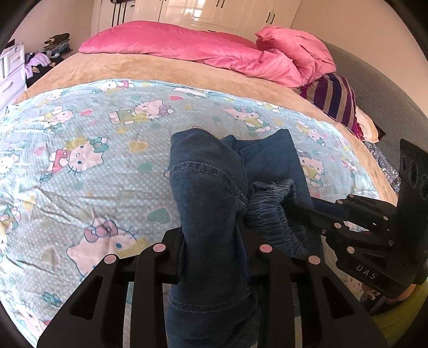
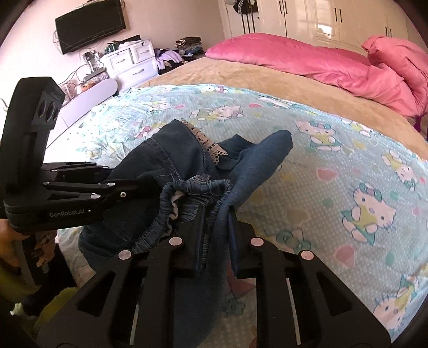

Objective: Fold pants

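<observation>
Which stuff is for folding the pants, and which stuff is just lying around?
For the job:
- dark blue denim pants
- left tongs, shut on the pants
- right tongs, shut on the pants
- pale blue cartoon-cat sheet under the pants

Just lying about:
- crumpled pink satin duvet
- purple striped cushion
- black wall television
- white chest of drawers
- heap of clothes

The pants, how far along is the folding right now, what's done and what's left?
Done: both grippers have picked up the pants. In hand: the left gripper is clamped on a denim leg, the right gripper on fabric by the elastic waistband, and the garment hangs bunched above the Hello Kitty sheet. Left: spreading it flat, then making every fold; no neat fold shows yet.
</observation>
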`<state>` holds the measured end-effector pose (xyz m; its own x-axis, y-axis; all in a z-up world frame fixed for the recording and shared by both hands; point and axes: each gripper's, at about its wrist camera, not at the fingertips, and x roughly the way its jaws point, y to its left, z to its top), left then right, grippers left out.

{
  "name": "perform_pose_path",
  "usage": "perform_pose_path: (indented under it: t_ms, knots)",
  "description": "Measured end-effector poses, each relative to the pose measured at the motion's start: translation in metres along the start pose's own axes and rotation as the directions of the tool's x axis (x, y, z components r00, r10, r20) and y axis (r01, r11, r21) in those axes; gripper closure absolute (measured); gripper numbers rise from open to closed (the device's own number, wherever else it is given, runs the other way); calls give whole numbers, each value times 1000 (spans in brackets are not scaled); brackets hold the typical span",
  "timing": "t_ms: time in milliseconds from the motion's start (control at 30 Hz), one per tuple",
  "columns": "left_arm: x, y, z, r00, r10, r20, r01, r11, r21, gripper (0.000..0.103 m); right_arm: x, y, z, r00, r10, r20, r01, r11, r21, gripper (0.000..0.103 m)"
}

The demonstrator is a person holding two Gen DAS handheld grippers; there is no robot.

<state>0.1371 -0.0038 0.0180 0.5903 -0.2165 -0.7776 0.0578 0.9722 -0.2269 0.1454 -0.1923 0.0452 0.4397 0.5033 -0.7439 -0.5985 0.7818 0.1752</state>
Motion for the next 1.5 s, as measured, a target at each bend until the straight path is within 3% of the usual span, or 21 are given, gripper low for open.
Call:
perform_pose_path:
  t_ms: [600,1500]
  knots:
    - [15,16,27,999,35,27,-35,999,-19,74,18,-2,23,1000,5,7,-5,1000,-7,93]
    - [17,23,36,999,45,22,-44,999,-27,74,29,-1,33,1000,-7,-8,7,1000,12,93]
